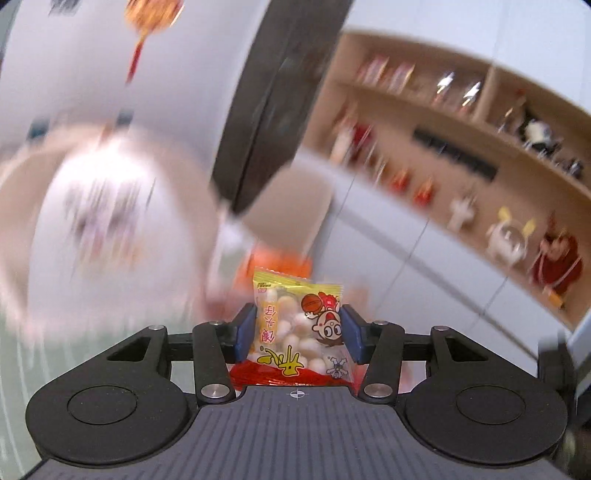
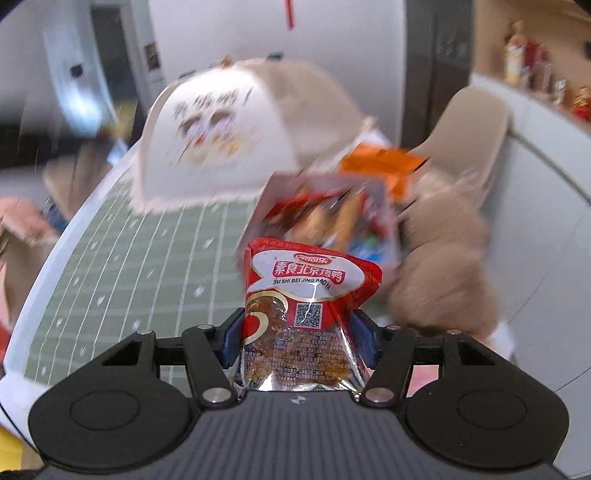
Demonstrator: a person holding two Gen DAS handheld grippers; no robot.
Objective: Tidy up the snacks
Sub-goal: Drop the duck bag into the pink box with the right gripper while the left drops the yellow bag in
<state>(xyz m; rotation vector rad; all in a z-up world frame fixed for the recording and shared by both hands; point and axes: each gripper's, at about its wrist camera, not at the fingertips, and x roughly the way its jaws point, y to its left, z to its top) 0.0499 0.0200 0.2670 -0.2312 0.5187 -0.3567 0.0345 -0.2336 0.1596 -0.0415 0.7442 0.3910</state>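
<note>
- Snacks come first: we count one yellow snack packet (image 1: pixel 299 325) clamped between the blue pads of the left tongs (image 1: pixel 298 332), lifted clear of the tabletop, with pale round pieces showing through its clear front.
- One red snack pouch (image 2: pixel 306 317) is gripped upright in the right tongs (image 2: pixel 300 341), its silver lower end near the camera.
- Beyond the red pouch we see one blurred pile of loose packets (image 2: pixel 332 218) on the tabletop, an orange packet (image 2: pixel 384 162) at its far edge; their number is too smeared to count.
- One white fabric basket (image 2: pixel 207 144) with a printed front and beige rim stands on the tabletop; its inside is hidden from us.
- One tan plush toy (image 2: pixel 443 266) sits just right of the pile.
- The tabletop (image 2: pixel 140 251) carries a green mat with a white grid.
- In the left view, wooden wall shelves (image 1: pixel 461 147) hold figurines, a dark panel (image 1: pixel 273 110) leans centre, and a red-tasselled ornament (image 1: pixel 147 22) hangs on the white wall.
</note>
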